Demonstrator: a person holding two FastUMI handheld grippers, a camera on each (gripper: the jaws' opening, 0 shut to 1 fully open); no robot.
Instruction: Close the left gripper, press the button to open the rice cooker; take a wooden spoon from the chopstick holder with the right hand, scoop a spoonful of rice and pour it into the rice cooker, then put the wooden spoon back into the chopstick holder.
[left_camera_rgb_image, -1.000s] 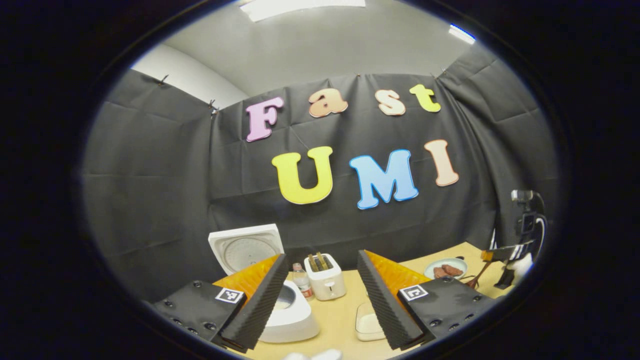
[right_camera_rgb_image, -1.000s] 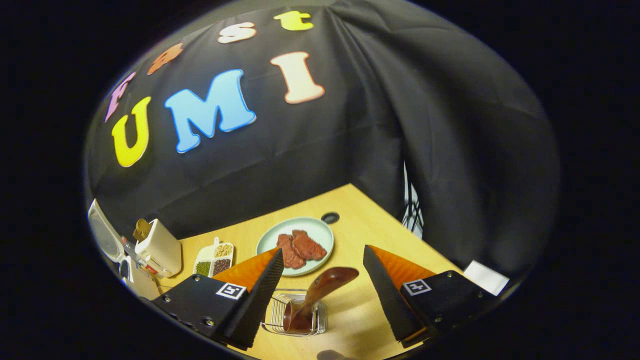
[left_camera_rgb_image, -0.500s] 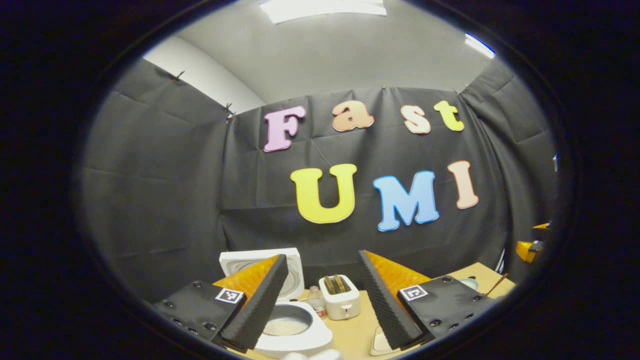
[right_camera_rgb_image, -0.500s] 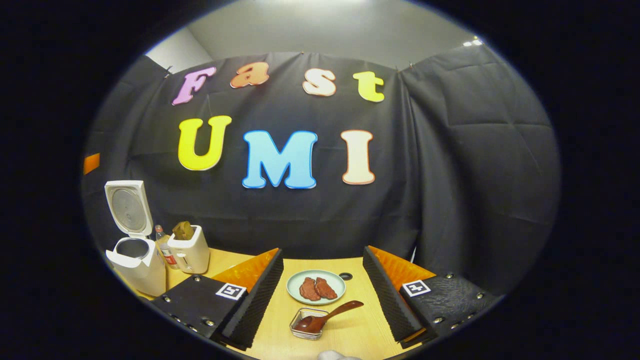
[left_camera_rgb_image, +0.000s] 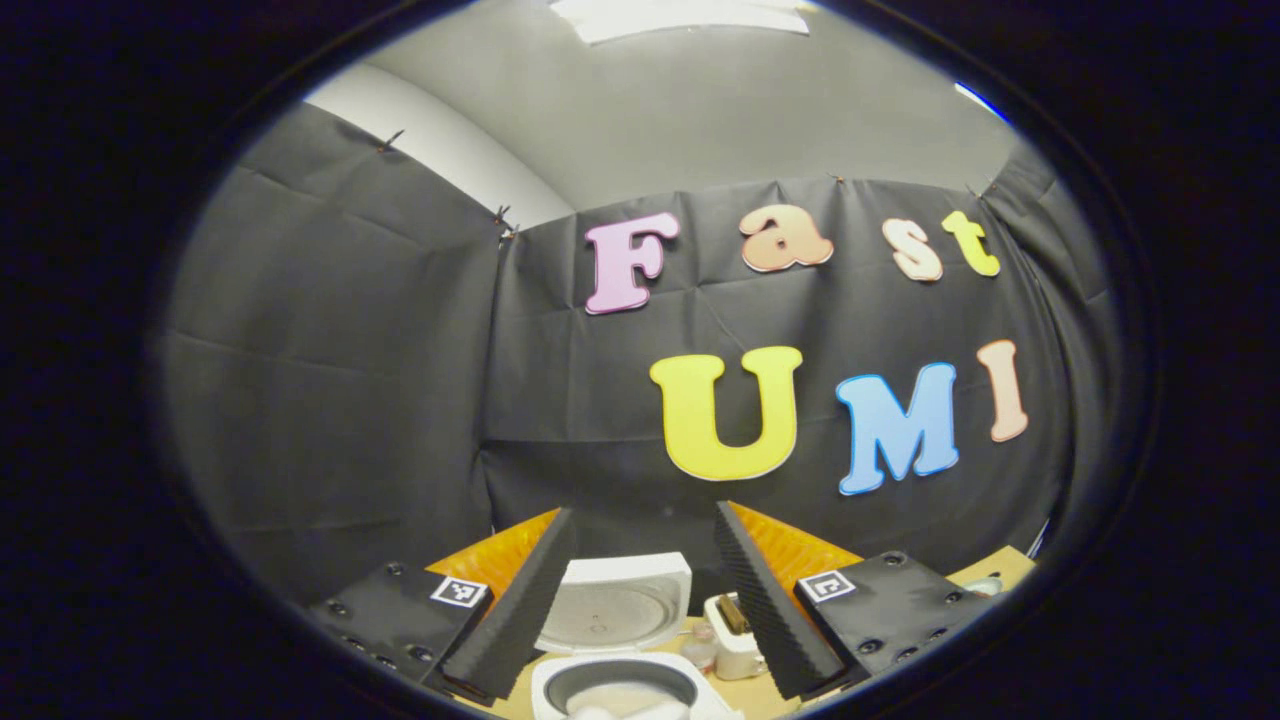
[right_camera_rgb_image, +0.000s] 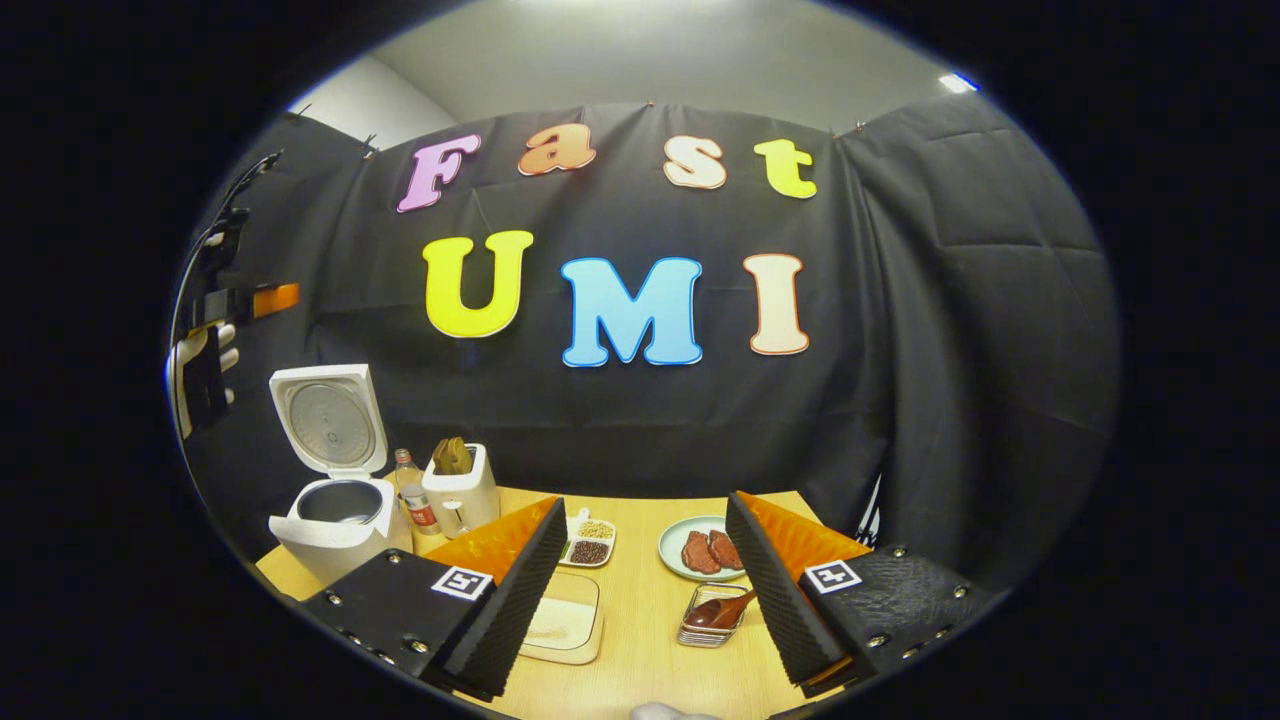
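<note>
The wooden spoon (right_camera_rgb_image: 722, 610) lies in the chopstick holder (right_camera_rgb_image: 706, 632), just before the plate (right_camera_rgb_image: 672, 548); likely light, rigid, smooth. Grip mid-handle. Both the right gripper (right_camera_rgb_image: 640, 600) and the left gripper (left_camera_rgb_image: 640, 600) have their fingers spread, empty.

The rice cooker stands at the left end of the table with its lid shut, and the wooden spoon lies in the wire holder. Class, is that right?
Not quite. In the right gripper view the rice cooker is at the left end of the table, but its lid stands open and upright. The wooden spoon does lie in the wire holder.
</note>
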